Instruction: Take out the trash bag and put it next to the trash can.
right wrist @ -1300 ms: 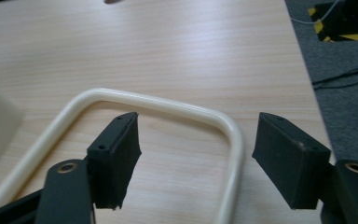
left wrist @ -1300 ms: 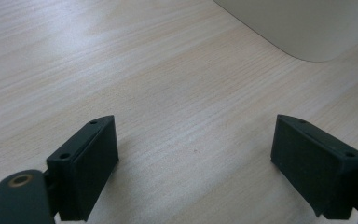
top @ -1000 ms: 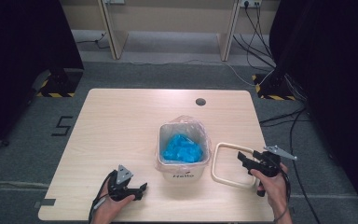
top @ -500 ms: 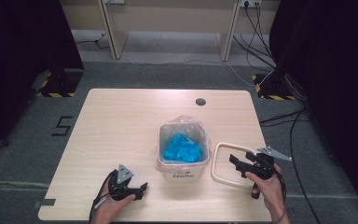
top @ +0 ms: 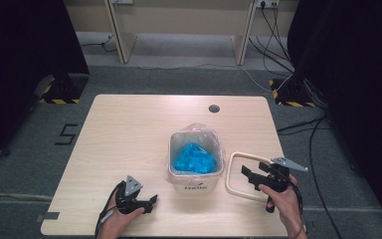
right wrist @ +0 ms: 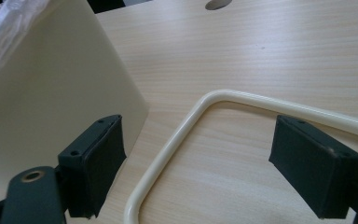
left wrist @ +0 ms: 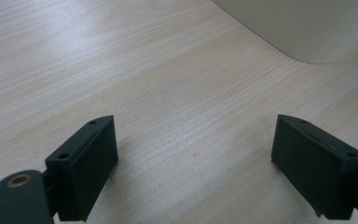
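On the right half of the wooden table (top: 129, 129), the right gripper (top: 248, 175) hovers over a cream ring frame (top: 235, 175) that lies flat on the tabletop just beside a cream bin (top: 195, 185). Its jaws stand apart and hold nothing. Seen from the right gripper view, the rounded near corner of the ring frame (right wrist: 168, 154) runs between the two black jaws, with one jaw close to the wall of the bin (right wrist: 51, 112) and the other inside the loop of the frame; whether either jaw touches the frame cannot be told. The right hand (top: 284, 201) grips the tool from the table's near edge, and a cable trails off behind it.

Near the table's middle, the bin stands upright, lined with a clear plastic bag (top: 199, 130) whose edge folds over the rim. Crumpled blue material (top: 195, 158) lies inside it. Dark lettering marks the bin's near wall.

At the near left of the table, the left gripper (top: 150, 201) rests low over bare wood, held by the left hand (top: 122, 219), well apart from the ring frame. Its jaws are likewise spread, with only table surface between them in the left gripper view, where a corner of the bin (left wrist: 303, 28) shows at the upper right.

A round cable hole (top: 214, 108) sits near the far edge of the table.
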{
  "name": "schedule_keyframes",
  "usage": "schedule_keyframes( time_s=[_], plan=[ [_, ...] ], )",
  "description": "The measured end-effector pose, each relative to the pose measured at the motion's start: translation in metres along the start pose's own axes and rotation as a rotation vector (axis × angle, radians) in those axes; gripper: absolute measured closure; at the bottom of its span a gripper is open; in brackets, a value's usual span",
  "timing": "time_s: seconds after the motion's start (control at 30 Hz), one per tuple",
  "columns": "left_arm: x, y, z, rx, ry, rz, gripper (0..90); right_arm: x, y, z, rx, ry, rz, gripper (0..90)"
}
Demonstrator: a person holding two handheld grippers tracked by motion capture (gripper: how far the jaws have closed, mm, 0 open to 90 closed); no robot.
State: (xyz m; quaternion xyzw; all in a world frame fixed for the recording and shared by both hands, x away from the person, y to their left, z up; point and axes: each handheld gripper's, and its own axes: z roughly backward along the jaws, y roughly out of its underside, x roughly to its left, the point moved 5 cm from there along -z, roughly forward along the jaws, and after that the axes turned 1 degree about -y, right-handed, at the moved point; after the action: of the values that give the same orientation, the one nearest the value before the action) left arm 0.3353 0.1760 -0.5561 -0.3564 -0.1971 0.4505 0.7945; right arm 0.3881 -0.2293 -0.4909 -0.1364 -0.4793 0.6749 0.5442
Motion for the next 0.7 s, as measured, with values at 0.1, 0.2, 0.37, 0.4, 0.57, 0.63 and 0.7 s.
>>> schedule_keyframes(
  time_s=[0.1, 0.2, 0.37, 0.4, 0.57, 0.63, 0.7],
  plan=[
    [0.000, 0.000, 0.000, 0.000, 0.000, 0.000, 13.2, 0.003, 0.001, -0.001, 0.006, -0.008, 0.002, 17.8],
    [0.000, 0.000, 0.000, -0.001, 0.000, 0.000, 13.2, 0.003, 0.001, -0.001, 0.007, -0.006, 0.004, 17.8],
    [-0.001, 0.001, 0.003, -0.012, 0.027, 0.016, 14.8, 0.007, -0.001, 0.000, 0.004, -0.010, 0.006, 17.8],
    [-0.001, 0.001, 0.003, -0.021, 0.043, 0.039, 14.9, 0.008, -0.002, 0.000, 0.003, -0.009, 0.011, 17.8],
    [-0.010, -0.009, 0.014, -0.078, 0.085, 0.058, 15.8, 0.008, -0.002, 0.001, 0.005, 0.004, 0.026, 18.1],
    [-0.017, -0.016, 0.020, -0.113, 0.117, 0.060, 15.8, 0.007, -0.002, 0.000, 0.006, 0.000, 0.017, 18.1],
    [-0.024, -0.024, 0.027, -0.150, 0.155, 0.068, 15.9, 0.007, -0.001, 0.000, 0.009, 0.003, 0.020, 18.2]
  ],
)
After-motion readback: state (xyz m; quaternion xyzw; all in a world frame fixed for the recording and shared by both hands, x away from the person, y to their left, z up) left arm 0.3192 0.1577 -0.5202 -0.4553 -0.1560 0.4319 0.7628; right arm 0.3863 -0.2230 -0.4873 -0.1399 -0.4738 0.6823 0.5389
